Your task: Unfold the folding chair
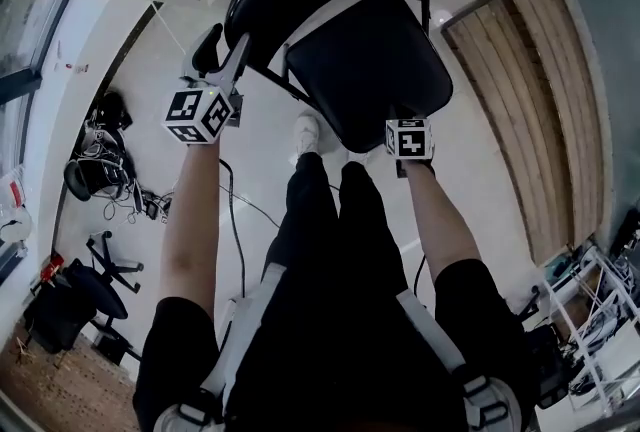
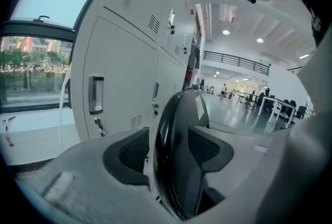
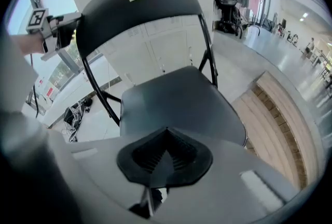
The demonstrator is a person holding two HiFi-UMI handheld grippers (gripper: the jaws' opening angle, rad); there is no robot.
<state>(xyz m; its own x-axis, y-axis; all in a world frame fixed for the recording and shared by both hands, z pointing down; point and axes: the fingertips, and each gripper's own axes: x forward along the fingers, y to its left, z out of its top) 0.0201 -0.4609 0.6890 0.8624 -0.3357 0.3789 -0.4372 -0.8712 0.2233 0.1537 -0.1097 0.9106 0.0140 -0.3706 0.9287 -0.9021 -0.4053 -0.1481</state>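
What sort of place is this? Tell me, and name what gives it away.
Probably an open-plan office or lab hall. It has a bank of grey metal lockers, desks under ceiling lights in the hall beyond, and a tangle of cables and equipment lying about.

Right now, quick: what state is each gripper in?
Left gripper: open, jaws either side of the black folding chair's curved backrest, not clamped on it.
Right gripper: shut, empty, above the chair's black seat.

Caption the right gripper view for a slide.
Shut right tool above the unfolded chair's seat; left tool at its backrest.
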